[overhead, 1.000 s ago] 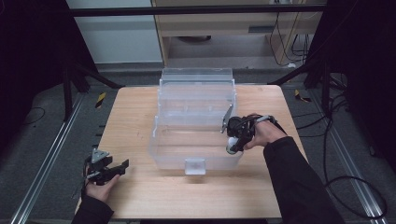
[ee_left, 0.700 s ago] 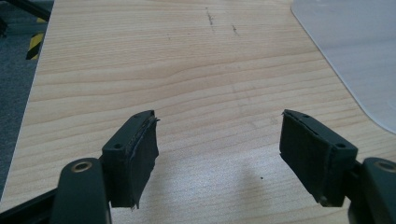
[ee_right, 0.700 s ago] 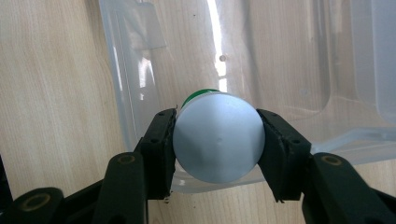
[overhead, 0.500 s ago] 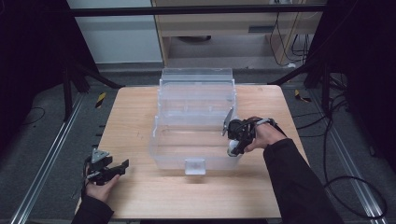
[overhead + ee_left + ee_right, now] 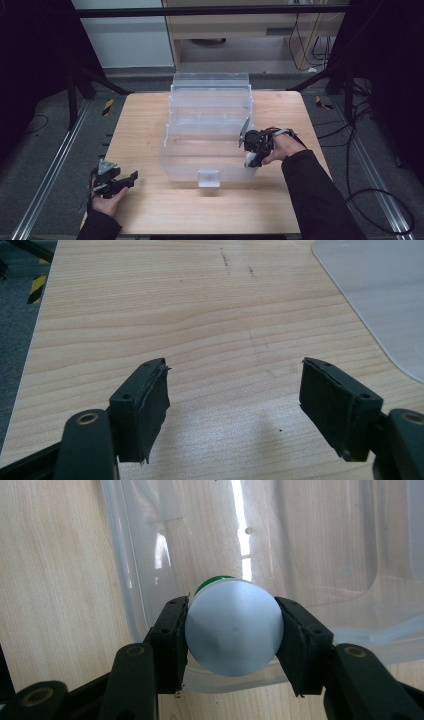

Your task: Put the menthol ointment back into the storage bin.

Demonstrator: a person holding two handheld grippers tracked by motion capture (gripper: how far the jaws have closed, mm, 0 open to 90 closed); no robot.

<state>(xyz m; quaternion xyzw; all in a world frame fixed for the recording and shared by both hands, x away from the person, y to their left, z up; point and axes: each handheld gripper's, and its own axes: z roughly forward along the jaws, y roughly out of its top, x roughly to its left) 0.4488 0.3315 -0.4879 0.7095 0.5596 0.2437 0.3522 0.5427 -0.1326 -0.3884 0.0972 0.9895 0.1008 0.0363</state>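
Gripping a white round container (image 5: pixel 234 632) with a bit of green at its far end, the right gripper (image 5: pixel 234 637) has both jaws clamped on its sides. In the right gripper view it sits over the near corner of a clear plastic bin (image 5: pixel 150 580), just above the rim. High view: right gripper (image 5: pixel 252 152) at the bin's (image 5: pixel 210 125) front right corner, white container (image 5: pixel 248 161) at its tip. Bin stands open mid-table (image 5: pixel 150 210), lid tilted up behind. Left gripper (image 5: pixel 125 181) near the table's front left corner, well apart from the bin. Left gripper (image 5: pixel 232 390) jaws wide apart, nothing between them, bare wood below.
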